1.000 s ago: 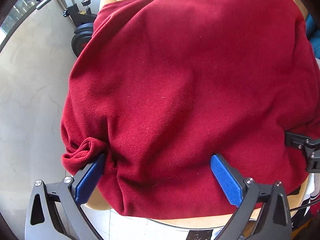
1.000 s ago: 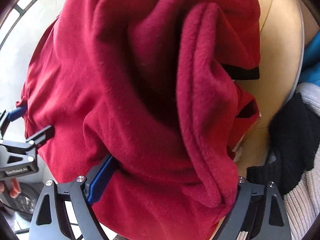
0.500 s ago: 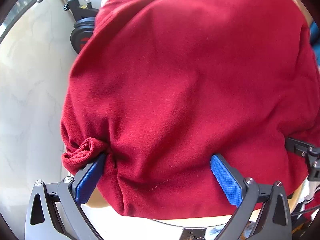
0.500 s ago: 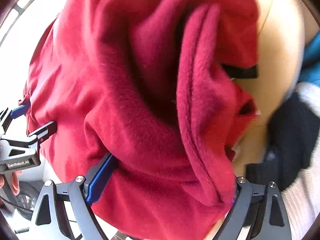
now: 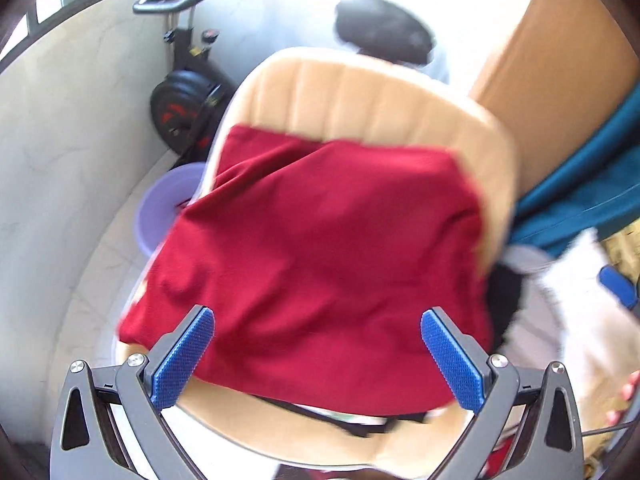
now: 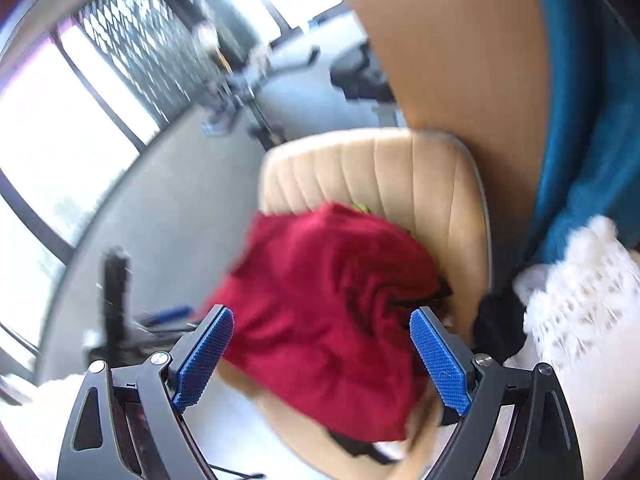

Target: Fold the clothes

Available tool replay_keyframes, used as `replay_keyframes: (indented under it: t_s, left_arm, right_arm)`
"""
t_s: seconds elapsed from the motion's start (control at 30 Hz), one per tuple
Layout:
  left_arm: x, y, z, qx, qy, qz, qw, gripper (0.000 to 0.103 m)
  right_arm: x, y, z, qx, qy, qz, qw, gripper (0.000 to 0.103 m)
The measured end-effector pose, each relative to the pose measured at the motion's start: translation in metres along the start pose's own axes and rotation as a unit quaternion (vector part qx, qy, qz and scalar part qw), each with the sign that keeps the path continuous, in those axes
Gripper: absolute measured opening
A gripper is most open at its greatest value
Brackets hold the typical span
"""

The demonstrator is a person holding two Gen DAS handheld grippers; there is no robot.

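Red garment [image 5: 320, 256] lies in a loose fold on the tan chair [image 5: 360, 92] seat. Left tool [image 5: 316, 356] and right tool [image 6: 322, 356] gape wide, empty. Risk: overhanging near-left edge may slide floorward.

The red garment [image 5: 320, 256] covers most of the tan chair seat [image 5: 280, 436], leaving a bare strip along the seat's front edge. The chair back [image 5: 360, 96] blocks the far side. To the right, a teal cloth [image 5: 580, 184], a white knit [image 5: 568, 304] and a brown panel [image 5: 560, 52] crowd the seat. To the left, open floor [image 5: 92, 280] reaches a purple basin [image 5: 160, 208] and an exercise bike [image 5: 184, 96].
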State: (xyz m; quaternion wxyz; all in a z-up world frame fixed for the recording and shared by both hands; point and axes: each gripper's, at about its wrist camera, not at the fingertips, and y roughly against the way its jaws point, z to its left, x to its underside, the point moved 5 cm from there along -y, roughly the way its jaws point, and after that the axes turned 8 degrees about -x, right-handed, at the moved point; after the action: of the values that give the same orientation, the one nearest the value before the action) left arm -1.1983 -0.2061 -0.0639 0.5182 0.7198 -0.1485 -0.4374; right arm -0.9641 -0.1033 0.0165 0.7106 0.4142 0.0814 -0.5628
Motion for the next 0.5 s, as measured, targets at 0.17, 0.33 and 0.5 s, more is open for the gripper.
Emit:
replay_keyframes:
  t_s: [0.17, 0.33, 0.5]
  left_arm:
    - [0.020, 0.043, -0.075, 0.051, -0.028, -0.015, 0.9982, 0.103]
    - [0.041, 0.087, -0.151, 0.101, -0.058, -0.030, 0.9927, 0.103]
    - [0.069, 0.126, -0.239, 0.140, -0.100, -0.040, 0.9843, 0.103]
  right_arm:
    - [0.000, 0.101, 0.005, -0.143, -0.055, -0.082, 0.985, 0.091]
    - [-0.001, 0.259, 0.021, -0.189, -0.028, -0.209, 0.959, 0.091]
    - [0.021, 0.445, 0.024, 0.026, 0.080, -0.372, 0.924, 0.091]
